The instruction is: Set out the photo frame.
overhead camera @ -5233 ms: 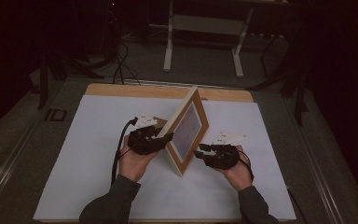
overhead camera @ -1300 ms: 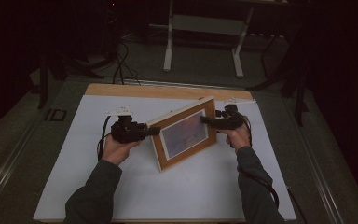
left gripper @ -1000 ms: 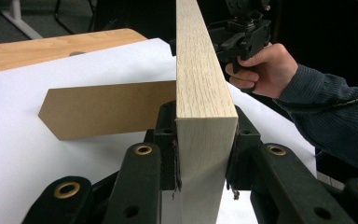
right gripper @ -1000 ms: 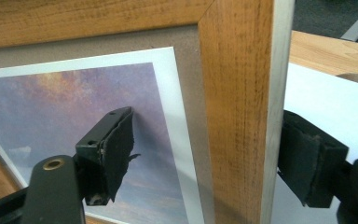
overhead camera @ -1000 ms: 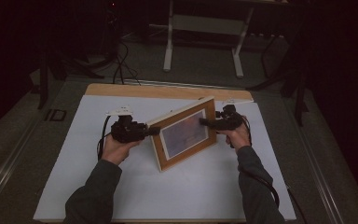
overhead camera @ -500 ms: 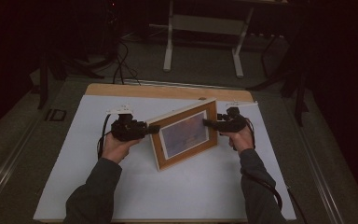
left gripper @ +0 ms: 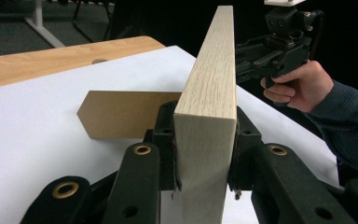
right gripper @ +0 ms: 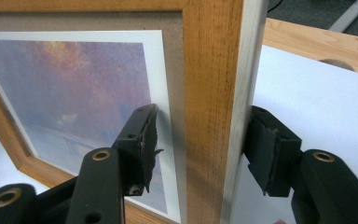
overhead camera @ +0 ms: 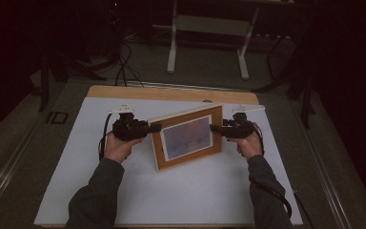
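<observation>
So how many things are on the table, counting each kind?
Picture frame: 1
Hand-held grippers, left and right: 2
White mat: 1
Total: 4

Left gripper (overhead camera: 153, 128), centre-left of the high view: pads clamped, forearm entering from the lower left. Right gripper (overhead camera: 214, 128), centre-right: jaws have just been closing, a gap remaining at the near pad (right gripper: 145, 144). Both point inward.
</observation>
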`<move>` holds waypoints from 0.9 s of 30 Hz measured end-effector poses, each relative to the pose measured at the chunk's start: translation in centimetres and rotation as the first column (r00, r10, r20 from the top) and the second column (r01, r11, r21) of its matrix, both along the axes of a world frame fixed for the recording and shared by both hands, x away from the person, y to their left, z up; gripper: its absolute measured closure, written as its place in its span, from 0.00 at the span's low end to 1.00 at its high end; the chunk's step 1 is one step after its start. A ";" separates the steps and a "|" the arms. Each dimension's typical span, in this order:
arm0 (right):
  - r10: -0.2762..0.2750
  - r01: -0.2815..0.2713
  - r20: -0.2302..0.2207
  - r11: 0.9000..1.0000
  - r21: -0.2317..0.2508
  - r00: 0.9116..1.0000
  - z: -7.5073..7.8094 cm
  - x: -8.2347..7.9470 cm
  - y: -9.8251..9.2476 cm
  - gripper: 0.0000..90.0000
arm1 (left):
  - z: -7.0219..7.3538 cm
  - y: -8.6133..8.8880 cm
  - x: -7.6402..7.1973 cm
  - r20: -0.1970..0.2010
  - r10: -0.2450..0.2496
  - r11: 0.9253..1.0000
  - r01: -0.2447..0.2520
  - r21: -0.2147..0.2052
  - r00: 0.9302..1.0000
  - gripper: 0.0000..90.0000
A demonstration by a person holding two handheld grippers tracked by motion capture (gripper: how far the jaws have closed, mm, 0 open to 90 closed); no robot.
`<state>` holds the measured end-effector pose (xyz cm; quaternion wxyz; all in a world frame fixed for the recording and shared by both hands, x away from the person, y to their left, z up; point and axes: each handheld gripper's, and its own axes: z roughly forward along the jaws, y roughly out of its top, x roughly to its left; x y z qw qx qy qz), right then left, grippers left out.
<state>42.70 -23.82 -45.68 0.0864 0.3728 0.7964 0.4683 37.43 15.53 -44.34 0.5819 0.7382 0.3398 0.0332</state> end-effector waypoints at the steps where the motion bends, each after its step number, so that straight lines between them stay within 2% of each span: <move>1: -0.004 0.004 0.001 1.000 -0.001 1.000 0.0 -0.2 0.1 0.52 | 0.0 0.0 0.1 0.001 0.003 1.000 -0.003 -0.003 1.000 0.78; 9: -0.003 0.003 0.013 1.000 -0.026 1.000 0.1 -0.9 0.3 0.59 | -0.2 0.6 0.5 -0.008 0.028 0.999 -0.028 -0.032 1.000 0.74; 27: -0.037 0.038 0.027 0.999 -0.029 0.999 -0.1 -2.2 0.2 0.65 | -0.4 0.8 1.7 -0.005 0.021 0.999 -0.022 -0.040 1.000 0.70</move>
